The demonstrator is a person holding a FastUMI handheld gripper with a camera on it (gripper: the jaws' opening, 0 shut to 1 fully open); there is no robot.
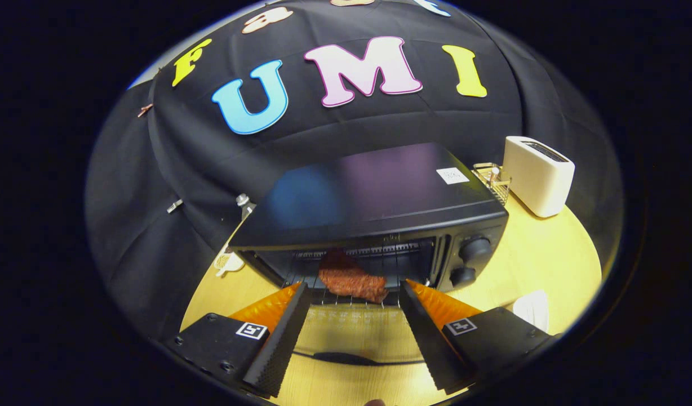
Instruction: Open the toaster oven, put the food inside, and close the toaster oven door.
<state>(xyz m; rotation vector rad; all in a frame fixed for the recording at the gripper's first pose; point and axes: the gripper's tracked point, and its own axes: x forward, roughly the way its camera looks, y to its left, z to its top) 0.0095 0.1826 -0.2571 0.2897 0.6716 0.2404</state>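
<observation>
**Desk:** Now, what does the frame show, left to right?

**Photographer:** At far left, a small pale object (227, 263) lies on the wooden table (549, 265) beside the toaster oven (374, 197). The oven's door (346, 330) is dropped flat toward the camera, its handle (343, 357) near the fingers. The food (351, 280), a reddish-brown slab, sits on the wire rack (351, 298) just inside the mouth, its front edge close to the lip. The gripper (354, 296) hangs spread wide and empty, one finger on each side of the food, touching nothing. Right of the opening are the oven's two knobs (470, 260); farther right stand a clear holder (492, 177) and a cream toaster (539, 175).

**Desk:** So which step is in hand?

**Photographer:** Closing the door, by my reading; the food looks delivered.

**Desk:** How is that done well?

**Photographer:** Back off first so neither finger catches the rack. Then come under the door's near edge, or take the handle, and swing it up along its hinge arc. The food rides near the front, so I would close slowly and watch that the door does not pinch it.
</observation>
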